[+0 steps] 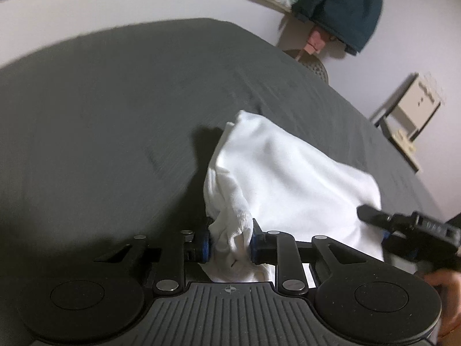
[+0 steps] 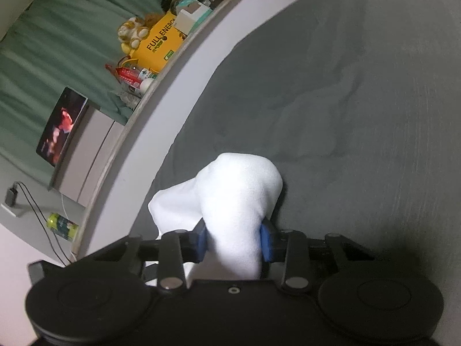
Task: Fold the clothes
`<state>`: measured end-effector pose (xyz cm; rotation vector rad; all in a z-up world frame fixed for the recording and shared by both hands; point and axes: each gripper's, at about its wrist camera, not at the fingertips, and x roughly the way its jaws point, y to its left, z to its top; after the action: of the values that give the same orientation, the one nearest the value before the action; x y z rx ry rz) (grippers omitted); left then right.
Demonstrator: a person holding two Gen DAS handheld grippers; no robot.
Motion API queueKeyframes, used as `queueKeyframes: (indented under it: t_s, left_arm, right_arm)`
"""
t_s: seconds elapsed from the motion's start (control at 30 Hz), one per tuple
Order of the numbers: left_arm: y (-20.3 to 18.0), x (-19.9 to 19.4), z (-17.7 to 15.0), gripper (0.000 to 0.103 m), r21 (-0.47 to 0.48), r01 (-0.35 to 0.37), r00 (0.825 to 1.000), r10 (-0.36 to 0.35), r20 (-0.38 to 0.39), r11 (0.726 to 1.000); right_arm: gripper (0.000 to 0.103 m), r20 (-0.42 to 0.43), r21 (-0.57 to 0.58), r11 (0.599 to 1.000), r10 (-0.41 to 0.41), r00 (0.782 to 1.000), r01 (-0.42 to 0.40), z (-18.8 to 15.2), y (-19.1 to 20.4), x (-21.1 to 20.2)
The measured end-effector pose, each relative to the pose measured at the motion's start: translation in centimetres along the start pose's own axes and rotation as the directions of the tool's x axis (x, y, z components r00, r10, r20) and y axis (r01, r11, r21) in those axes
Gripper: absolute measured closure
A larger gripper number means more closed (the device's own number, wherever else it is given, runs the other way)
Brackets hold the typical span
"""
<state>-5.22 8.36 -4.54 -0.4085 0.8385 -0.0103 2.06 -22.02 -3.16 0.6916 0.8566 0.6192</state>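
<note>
Dark grey bedding (image 1: 115, 115) fills both views, with a pale wall and a cluttered shelf (image 2: 161, 46) at the far side. On the bed lies the white garment (image 1: 288, 178), bunched, stretching from near-left up and away to the right in the left wrist view. Its near edge is gathered and clenched between the pads of the left tool (image 1: 230, 248). Its other end humps up in the grasp of the right tool (image 2: 233, 242), which shows low at the right in the left wrist view. Judging by this, the cloth's long axis runs between the two tools, so the fold likely turns on carrying both held ends together.
</note>
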Motion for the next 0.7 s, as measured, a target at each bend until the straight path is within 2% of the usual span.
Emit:
queueKeyframes:
  t_s: [0.1, 0.23, 0.4, 0.53, 0.6, 0.7]
  left_arm:
    - [-1.3, -0.3, 0.5, 0.079, 0.035, 0.004, 1.0, -0.005, 0.018, 0.999]
    - [-3.9, 0.2, 1.6, 0.079, 0.058, 0.063, 0.997, -0.065, 0.038, 0.996]
    - [-11.3, 2.8, 3.1, 0.079, 0.143, 0.146, 0.986, -0.157, 0.063, 0.979]
    - [-19.4, 5.7, 3.5, 0.079, 0.207, 0.25, 0.963, -0.265, 0.048, 0.946]
    - [-23.5, 7.3, 3.0, 0.079, 0.233, 0.292, 0.951, -0.307, 0.03, 0.928]
    - [-28.4, 10.0, 2.7, 0.079, 0.256, 0.338, 0.937, -0.35, 0.004, 0.906]
  right_arm:
    - [0.07, 0.036, -0.044, 0.999, -0.016, 0.999, 0.018, 0.2, 1.2, -1.1]
    - [0.07, 0.095, -0.091, 0.993, -0.072, 0.993, 0.081, 1.1, 1.7, -3.6]
    - [0.07, 0.197, -0.074, 0.985, -0.141, 0.97, 0.158, 3.2, -0.3, -9.4]
    - [0.07, 0.305, -0.058, 0.966, -0.223, 0.926, 0.252, 5.3, -2.9, -15.4]
    - [0.07, 0.355, -0.05, 0.951, -0.269, 0.895, 0.306, 6.6, -4.6, -18.2]
    - [0.07, 0.421, 0.024, 0.932, -0.338, 0.842, 0.362, 7.4, -7.6, -20.9]
